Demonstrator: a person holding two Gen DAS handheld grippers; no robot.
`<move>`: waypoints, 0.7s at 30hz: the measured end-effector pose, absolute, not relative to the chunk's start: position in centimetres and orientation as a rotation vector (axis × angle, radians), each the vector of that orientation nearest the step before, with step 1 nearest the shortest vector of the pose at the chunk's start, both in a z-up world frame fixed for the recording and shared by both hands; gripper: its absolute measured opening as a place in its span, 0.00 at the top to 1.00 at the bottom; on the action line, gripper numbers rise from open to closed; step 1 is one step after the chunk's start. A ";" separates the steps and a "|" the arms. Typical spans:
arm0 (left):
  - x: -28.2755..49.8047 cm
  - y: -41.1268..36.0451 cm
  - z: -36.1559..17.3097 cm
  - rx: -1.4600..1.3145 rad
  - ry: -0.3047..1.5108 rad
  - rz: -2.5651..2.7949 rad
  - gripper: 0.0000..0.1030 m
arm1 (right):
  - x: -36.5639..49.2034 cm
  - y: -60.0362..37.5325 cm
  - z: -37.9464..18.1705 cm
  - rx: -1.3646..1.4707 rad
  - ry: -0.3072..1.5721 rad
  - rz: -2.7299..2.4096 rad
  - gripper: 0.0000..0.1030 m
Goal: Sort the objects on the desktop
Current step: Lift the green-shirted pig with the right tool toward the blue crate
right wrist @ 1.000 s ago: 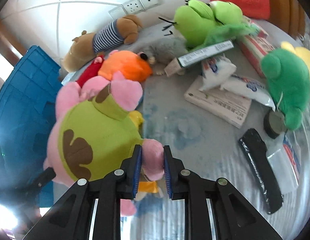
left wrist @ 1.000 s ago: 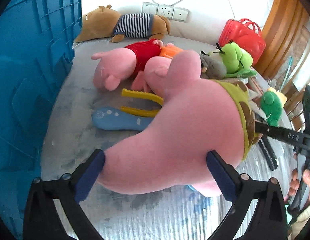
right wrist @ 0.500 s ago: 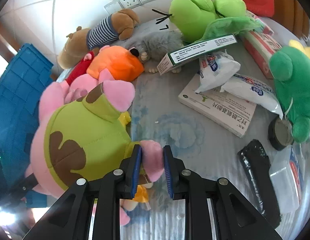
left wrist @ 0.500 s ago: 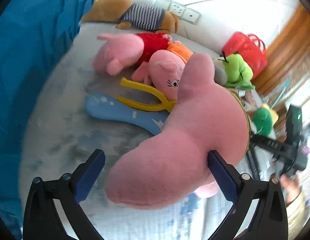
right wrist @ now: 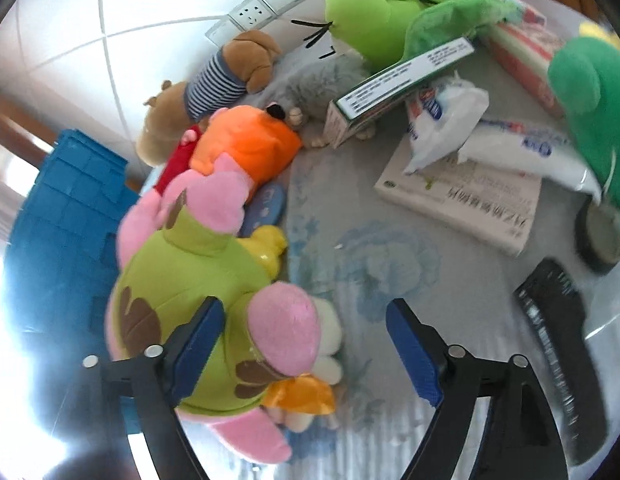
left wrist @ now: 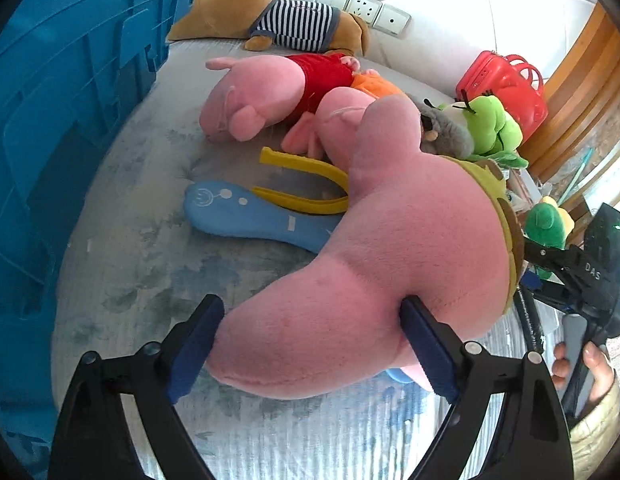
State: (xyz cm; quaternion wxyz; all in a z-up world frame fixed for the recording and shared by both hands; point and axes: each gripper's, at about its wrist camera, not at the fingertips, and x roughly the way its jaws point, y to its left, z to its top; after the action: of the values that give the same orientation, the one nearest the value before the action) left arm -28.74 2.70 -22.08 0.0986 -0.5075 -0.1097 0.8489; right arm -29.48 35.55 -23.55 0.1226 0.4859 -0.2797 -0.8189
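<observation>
A big pink plush pig [left wrist: 409, 240] in a green shirt with brown patches [right wrist: 190, 280] lies on the grey cloth. My left gripper [left wrist: 310, 312] is closing on its pink head, and both blue pads press into the plush. In the right wrist view my right gripper [right wrist: 304, 312] is opening. The pig's pink arm [right wrist: 286, 328] lies between its spread jaws, and the right pad stands apart from it. The right gripper's black body [left wrist: 581, 276] and a hand [left wrist: 589, 364] show at the right edge of the left wrist view.
A blue crate [left wrist: 50, 160] stands on the left. Behind the pig lie another pink pig in red [left wrist: 250, 92], a striped brown bear [left wrist: 270, 16], a green frog [left wrist: 489, 124] and a red bag [left wrist: 505, 84]. Boxes [right wrist: 469, 200], white packets [right wrist: 441, 120] and a black bar [right wrist: 561, 344] lie to the right.
My right gripper's jaws have let go of the pig's pink arm and spread wide. The left pads have drawn closer together on the pig's head.
</observation>
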 end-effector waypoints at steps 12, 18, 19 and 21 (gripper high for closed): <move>-28.0 3.1 -22.3 -1.471 -0.319 2.455 0.00 | -29.6 35.7 -23.9 1.462 -0.742 -2.450 0.53; -28.3 3.9 -22.8 -1.420 -0.329 2.455 0.09 | -29.0 36.5 -24.0 1.383 -0.863 -2.382 0.53; -28.3 3.9 -22.6 -1.411 -0.319 2.462 0.12 | -28.8 36.6 -23.8 1.363 -0.881 -2.375 0.53; -28.3 4.0 -22.2 -1.402 -0.282 2.478 0.13 | -28.7 36.0 -23.7 1.336 -0.889 -2.359 0.52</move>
State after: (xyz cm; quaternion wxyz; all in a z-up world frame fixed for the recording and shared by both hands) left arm -28.35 4.01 -22.21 0.1398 -0.4853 -0.0976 0.8576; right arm -28.67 35.95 -23.68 0.1437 0.4634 -0.3082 -0.8183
